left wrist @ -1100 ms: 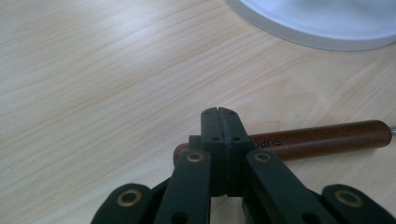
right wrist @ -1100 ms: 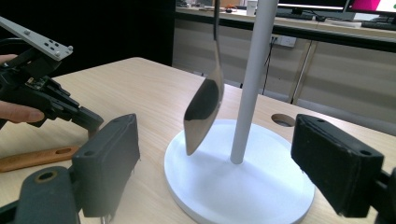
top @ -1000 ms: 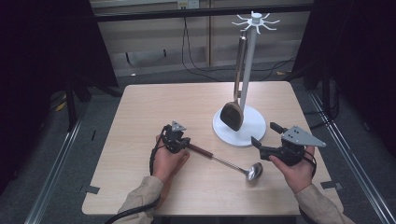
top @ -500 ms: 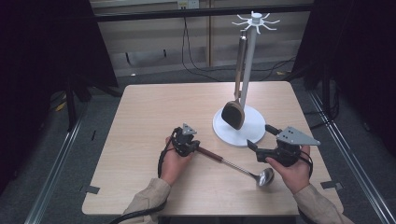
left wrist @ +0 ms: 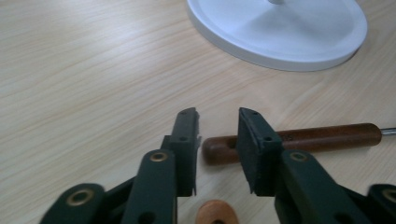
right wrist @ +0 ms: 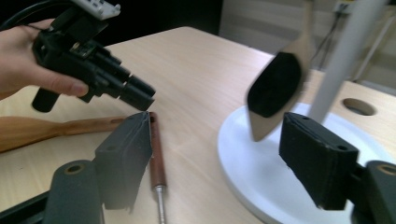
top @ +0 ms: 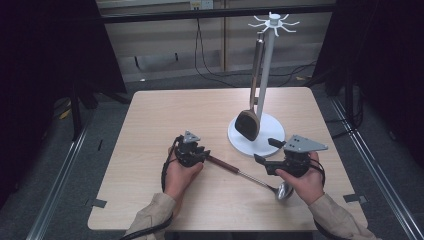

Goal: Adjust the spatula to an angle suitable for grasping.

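Black jaws of our left gripper (left wrist: 217, 142) stand narrowly parted over the near end of the ladle's brown wooden handle (left wrist: 299, 140), not yet closed on it; we judge they are lined up to pinch it. Our right gripper (right wrist: 219, 154) holds its jaws wide, empty, above the ladle's metal shaft. The ladle (top: 245, 175) lies flat on the worktop (top: 165, 120), bowl toward the right hand. Beyond stands the white rack (top: 267, 75) with a dark spatula (top: 248, 124) hanging, likely the ladle's destination.

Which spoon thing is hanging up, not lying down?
The dark-headed spatula hangs from the white stand. The metal ladle with the brown handle lies flat on the table.
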`<act>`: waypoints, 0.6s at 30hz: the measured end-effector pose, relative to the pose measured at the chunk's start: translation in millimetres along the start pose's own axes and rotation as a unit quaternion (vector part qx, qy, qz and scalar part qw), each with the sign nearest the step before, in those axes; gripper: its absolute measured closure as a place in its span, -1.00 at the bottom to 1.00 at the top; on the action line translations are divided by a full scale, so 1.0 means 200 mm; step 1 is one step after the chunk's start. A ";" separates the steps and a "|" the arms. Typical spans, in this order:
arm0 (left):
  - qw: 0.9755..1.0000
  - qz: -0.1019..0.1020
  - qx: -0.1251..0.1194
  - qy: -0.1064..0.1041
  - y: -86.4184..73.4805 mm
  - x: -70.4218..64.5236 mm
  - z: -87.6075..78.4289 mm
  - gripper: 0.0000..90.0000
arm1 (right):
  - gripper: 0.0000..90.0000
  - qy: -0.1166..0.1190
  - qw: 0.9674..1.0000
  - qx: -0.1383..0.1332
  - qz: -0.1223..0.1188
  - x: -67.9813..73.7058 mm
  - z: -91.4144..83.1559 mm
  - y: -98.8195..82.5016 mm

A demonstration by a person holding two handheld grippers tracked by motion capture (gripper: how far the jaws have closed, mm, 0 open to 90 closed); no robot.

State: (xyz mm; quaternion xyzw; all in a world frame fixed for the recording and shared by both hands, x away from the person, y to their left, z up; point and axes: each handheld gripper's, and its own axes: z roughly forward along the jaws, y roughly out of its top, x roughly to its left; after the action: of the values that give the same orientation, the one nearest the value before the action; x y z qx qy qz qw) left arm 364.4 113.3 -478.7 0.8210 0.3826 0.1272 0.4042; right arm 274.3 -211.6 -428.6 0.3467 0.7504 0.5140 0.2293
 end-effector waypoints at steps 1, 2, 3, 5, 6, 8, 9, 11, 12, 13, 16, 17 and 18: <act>1.000 -0.007 -0.002 0.002 -0.01 0.01 -0.01 0.42 | -0.30 0.011 1.000 0.008 0.000 0.00 0.01 0.00; 1.000 -0.013 -0.005 0.006 -0.01 0.02 -0.02 0.38 | -0.27 0.020 1.000 0.016 -0.004 0.00 0.03 0.00; 1.000 -0.017 -0.008 0.011 -0.02 0.02 -0.03 0.32 | -0.25 0.024 0.999 0.023 -0.005 0.01 0.04 0.00; 1.000 -0.019 -0.011 0.015 -0.03 0.04 -0.05 0.28 | -0.21 0.041 0.998 0.038 -0.001 0.01 0.07 0.00; 1.000 -0.024 -0.012 0.015 -0.04 0.04 -0.06 0.25 | -0.21 0.048 0.998 0.045 0.001 0.01 0.09 0.00; 0.999 -0.032 -0.013 0.022 -0.06 0.05 -0.07 0.18 | -0.20 0.065 0.996 0.062 -0.001 0.02 0.12 0.00; 0.999 -0.032 -0.010 0.022 -0.06 0.06 -0.08 0.12 | -0.18 0.074 0.995 0.072 0.001 0.02 0.14 0.00; 0.999 -0.035 -0.010 0.028 -0.08 0.07 -0.10 -0.01 | -0.15 0.087 0.992 0.087 0.009 0.02 0.17 0.00; 0.999 -0.033 -0.009 0.030 -0.09 0.08 -0.11 -0.08 | -0.14 0.091 0.991 0.094 0.010 0.03 0.19 0.00; 0.999 -0.033 -0.009 0.034 -0.10 0.09 -0.12 -0.15 | -0.13 0.097 0.990 0.100 0.011 0.03 0.20 0.00; 0.999 -0.025 -0.005 0.047 -0.13 0.11 -0.14 -0.38 | -0.13 0.104 0.988 0.116 0.011 0.03 0.24 0.00; 0.998 -0.027 -0.004 0.049 -0.14 0.11 -0.14 -0.42 | -0.13 0.105 0.987 0.122 0.011 0.03 0.25 0.00; 0.998 -0.025 -0.002 0.052 -0.14 0.12 -0.15 -0.46 | -0.13 0.107 0.986 0.128 0.011 0.03 0.26 0.00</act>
State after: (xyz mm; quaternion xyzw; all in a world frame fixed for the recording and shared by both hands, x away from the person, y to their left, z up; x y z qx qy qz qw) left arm 349.5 158.6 -483.7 0.8025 0.4237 0.1604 0.3882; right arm 307.2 -174.3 -447.8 0.3241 0.8265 0.4503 0.0958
